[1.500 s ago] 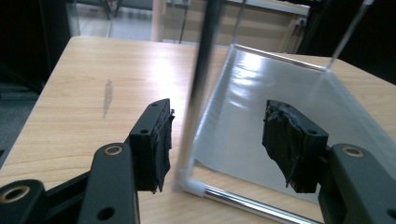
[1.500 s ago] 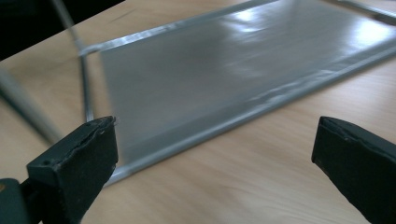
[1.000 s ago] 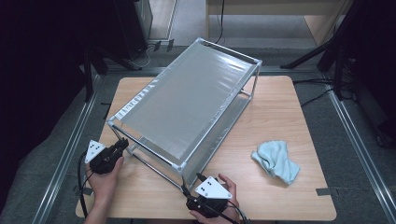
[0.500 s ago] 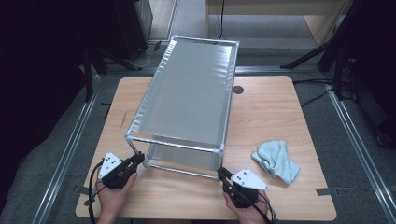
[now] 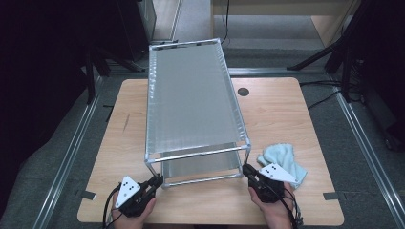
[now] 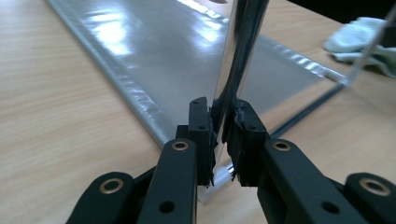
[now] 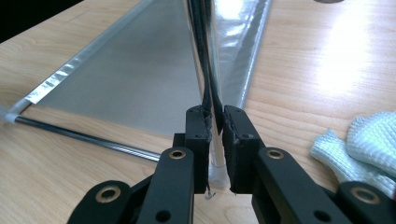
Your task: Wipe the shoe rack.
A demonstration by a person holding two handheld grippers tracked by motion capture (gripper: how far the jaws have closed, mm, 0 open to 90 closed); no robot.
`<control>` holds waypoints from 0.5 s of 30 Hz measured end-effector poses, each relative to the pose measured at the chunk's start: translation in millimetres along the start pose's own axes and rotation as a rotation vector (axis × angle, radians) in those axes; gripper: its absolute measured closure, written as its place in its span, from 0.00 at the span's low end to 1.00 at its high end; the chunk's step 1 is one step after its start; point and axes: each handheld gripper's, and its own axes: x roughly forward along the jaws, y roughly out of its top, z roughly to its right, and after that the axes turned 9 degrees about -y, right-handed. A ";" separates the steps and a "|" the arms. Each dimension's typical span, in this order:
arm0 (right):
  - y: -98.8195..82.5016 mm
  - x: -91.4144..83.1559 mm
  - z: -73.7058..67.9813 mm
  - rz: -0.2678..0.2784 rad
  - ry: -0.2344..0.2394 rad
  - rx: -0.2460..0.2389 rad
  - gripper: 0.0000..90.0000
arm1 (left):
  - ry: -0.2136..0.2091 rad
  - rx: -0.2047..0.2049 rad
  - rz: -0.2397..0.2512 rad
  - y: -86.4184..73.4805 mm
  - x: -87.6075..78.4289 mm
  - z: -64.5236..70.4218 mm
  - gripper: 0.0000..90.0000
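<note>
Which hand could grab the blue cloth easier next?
Probably the right. The right gripper clamps the rack at a near leg right beside the blue cloth, while the left gripper clamps the leg on the rack's other side. It would have to let go first.

Rack [image 5: 193,102]: shiny chrome metal tubes, shelves of fine grey mesh with glossy silvery edging. Table [image 5: 286,119]: light wood grain, matt, smooth. Cloth [image 5: 286,160]: pale blue, knitted, nubbly. Gripper jaws: matt black plastic, brass-coloured rivets, rough worn pads [image 6: 243,135].
</note>
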 end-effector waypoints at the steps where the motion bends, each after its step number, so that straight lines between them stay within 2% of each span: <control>1: 0.0 -0.9 0.6 -0.002 -0.003 -0.007 0.90 | -0.015 -0.001 -0.007 0.2 -0.8 1.5 0.89; 3: -0.7 -2.2 1.3 -0.001 -0.018 -0.003 0.90 | -0.022 -0.001 -0.020 2.0 -0.8 5.0 0.89; 5: -0.5 -2.4 3.5 -0.002 -0.024 0.009 0.90 | -0.032 0.020 -0.032 3.2 0.0 8.2 0.89; 6: -0.6 -2.3 5.2 0.001 -0.024 0.014 0.90 | -0.040 0.015 -0.029 3.1 0.3 8.4 0.89; 9: -1.5 -3.0 7.4 0.005 -0.030 0.017 0.90 | -0.096 -0.014 0.049 6.6 -3.1 8.6 0.81; 10: -1.8 -3.9 8.9 0.014 -0.020 0.020 0.88 | -0.100 -0.001 0.062 8.4 -4.2 9.2 0.79; 13: 0.8 -12.9 14.8 0.070 0.031 0.007 0.64 | -0.098 0.034 0.061 9.1 -2.9 10.2 0.79; 15: 5.0 -23.2 23.0 0.103 0.068 -0.004 0.55 | -0.096 0.033 0.064 9.2 -2.7 10.3 0.81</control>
